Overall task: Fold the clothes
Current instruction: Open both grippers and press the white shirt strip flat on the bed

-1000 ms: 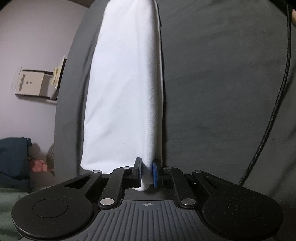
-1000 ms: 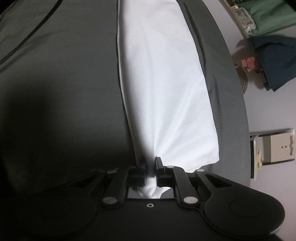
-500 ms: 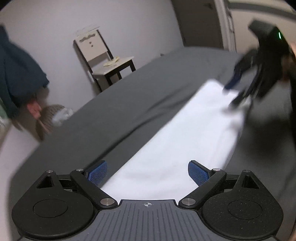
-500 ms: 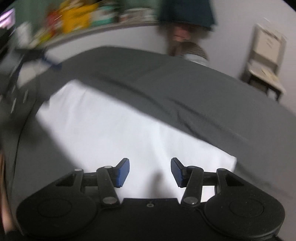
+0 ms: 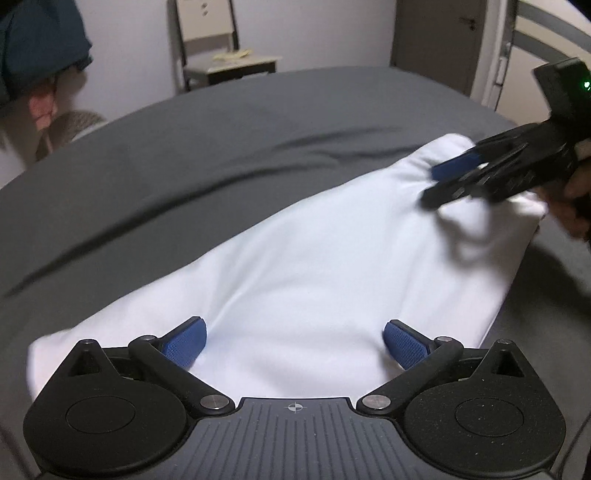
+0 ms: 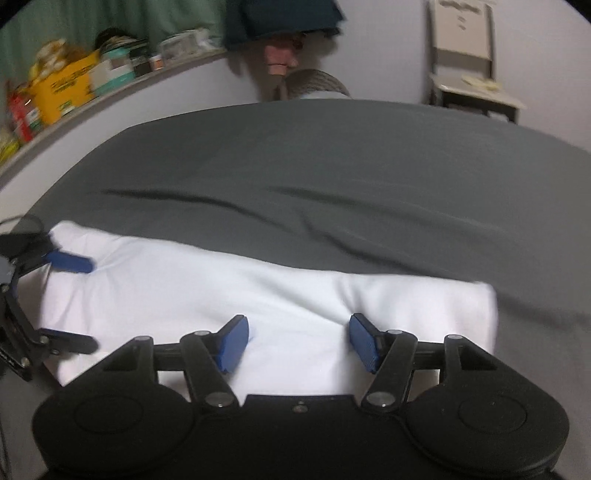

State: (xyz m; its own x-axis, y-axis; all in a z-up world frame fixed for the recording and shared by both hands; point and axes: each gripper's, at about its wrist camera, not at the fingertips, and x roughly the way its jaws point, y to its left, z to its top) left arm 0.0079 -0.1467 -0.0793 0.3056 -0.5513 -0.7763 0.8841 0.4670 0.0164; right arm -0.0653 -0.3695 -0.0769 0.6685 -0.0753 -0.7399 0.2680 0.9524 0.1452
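A white garment [image 5: 314,258] folded into a long strip lies flat on the dark grey bed [image 5: 184,147]. My left gripper [image 5: 295,343] hovers open over one end of it, blue pads spread wide with nothing between them. My right gripper [image 6: 295,341] hangs open over the other end of the white garment [image 6: 258,295]. Each gripper shows in the other's view: the right gripper [image 5: 443,184] at the strip's far end, held by a hand [image 5: 576,199], and the left gripper [image 6: 85,306] at the left edge.
A chair [image 5: 221,55] stands against the far wall beyond the bed. A shelf [image 6: 92,85] with boxes and packets runs along the wall. Dark blue clothing [image 6: 280,18] hangs above a woven basket [image 6: 314,85]. Wrinkles cross the grey bed [image 6: 332,166] cover behind the garment.
A second ago both grippers were shut on the white garment's ends. Both have let go and opened, and have turned to look across the garment now lying on the bed.
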